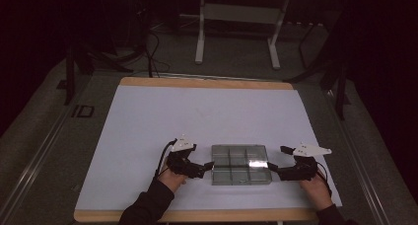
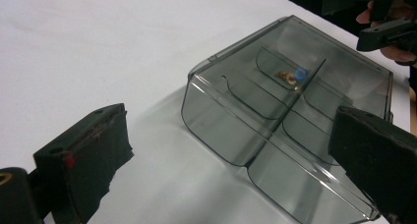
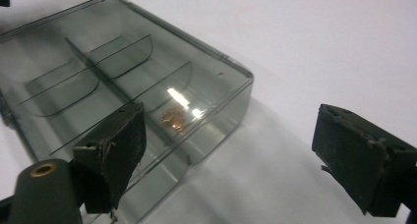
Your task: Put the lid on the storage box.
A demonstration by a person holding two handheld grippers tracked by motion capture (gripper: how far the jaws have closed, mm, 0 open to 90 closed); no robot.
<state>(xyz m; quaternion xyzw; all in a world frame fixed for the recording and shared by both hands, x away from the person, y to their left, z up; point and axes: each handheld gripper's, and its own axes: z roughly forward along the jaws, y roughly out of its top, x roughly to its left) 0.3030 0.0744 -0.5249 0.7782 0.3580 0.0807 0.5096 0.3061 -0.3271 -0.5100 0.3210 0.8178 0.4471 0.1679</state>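
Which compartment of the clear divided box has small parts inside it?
In the clear divided box, the compartment with the blue ring and brass bits; its neighbours look bare.

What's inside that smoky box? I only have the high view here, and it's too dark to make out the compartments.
Observer: The left gripper view shows a small brass-coloured piece and a blue ring together in one compartment of the compartment box.
Operator: Anything in the other compartments?
Observer: The right gripper view shows a small copper-coloured cluster in the compartment nearest the corner facing that camera; the other compartments in view look bare.
Operator: Are either tongs gripping the box?
Observer: No. The left tongs stand wide open with the box's corner between the jaws, pads off it. The right tongs are open too.
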